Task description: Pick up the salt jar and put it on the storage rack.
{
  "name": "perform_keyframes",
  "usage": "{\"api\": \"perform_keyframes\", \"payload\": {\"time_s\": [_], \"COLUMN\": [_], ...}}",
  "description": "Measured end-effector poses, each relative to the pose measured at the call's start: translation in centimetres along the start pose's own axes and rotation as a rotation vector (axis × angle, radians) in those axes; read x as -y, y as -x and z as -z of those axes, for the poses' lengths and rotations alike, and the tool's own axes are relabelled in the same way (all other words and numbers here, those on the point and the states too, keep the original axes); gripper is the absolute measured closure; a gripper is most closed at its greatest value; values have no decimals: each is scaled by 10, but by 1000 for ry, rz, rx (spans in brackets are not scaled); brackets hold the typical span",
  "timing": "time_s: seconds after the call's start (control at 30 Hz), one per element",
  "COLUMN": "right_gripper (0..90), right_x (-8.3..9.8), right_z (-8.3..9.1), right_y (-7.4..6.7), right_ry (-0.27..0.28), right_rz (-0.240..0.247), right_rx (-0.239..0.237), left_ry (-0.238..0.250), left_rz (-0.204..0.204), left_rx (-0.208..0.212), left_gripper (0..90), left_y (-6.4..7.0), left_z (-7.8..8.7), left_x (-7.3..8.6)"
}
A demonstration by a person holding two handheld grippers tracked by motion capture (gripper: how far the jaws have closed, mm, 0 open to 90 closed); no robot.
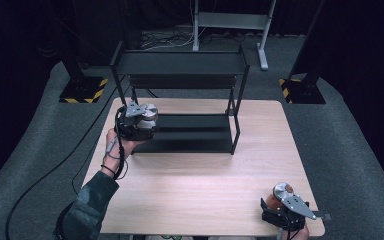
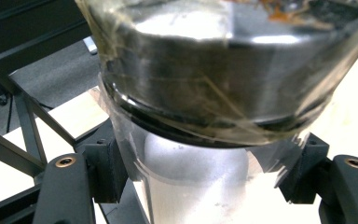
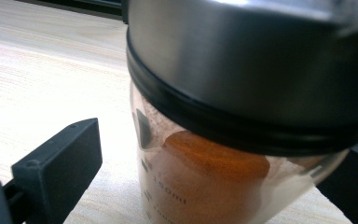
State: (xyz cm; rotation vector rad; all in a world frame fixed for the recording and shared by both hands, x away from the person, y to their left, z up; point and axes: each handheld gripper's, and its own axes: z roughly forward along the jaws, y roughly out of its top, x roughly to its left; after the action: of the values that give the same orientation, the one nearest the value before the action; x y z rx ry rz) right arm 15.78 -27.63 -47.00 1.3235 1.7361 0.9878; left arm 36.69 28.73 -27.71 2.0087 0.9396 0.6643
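Jars fill both tools: the left tool (image 2: 193, 186) clamps a white-powder jar (image 2: 200, 182) beside the black rack (image 1: 180, 107); the right tool (image 3: 186, 186), jaws wide, straddles an orange-powder jar (image 3: 209, 182) showing volume marks, on the wooden worktop (image 1: 205, 175). Grey carpet (image 1: 355, 150) beyond.

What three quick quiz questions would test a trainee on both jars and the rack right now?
1. True or false: the left gripper is shut on the jar of white powder.
2. What colour is the powder in the jar with the steel lid between the right gripper's pads?
3. Which is nearer the black two-tier rack: A) left gripper, B) right gripper?

Key: 1 true; 2 orange-brown; 3 A.
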Motion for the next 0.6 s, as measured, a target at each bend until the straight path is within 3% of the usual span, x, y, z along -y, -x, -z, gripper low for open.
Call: {"api": "perform_keyframes", "payload": {"time_s": [0.6], "right_gripper": [0], "right_x": [0], "right_z": [0], "right_y": [0], "right_ry": [0], "right_rz": [-1], "right_rx": [0], "left_ry": [-9], "left_rz": [-11], "left_rx": [-13], "left_gripper": [309], "left_y": [-5], "left_z": [-4], "left_x": [-22]}}
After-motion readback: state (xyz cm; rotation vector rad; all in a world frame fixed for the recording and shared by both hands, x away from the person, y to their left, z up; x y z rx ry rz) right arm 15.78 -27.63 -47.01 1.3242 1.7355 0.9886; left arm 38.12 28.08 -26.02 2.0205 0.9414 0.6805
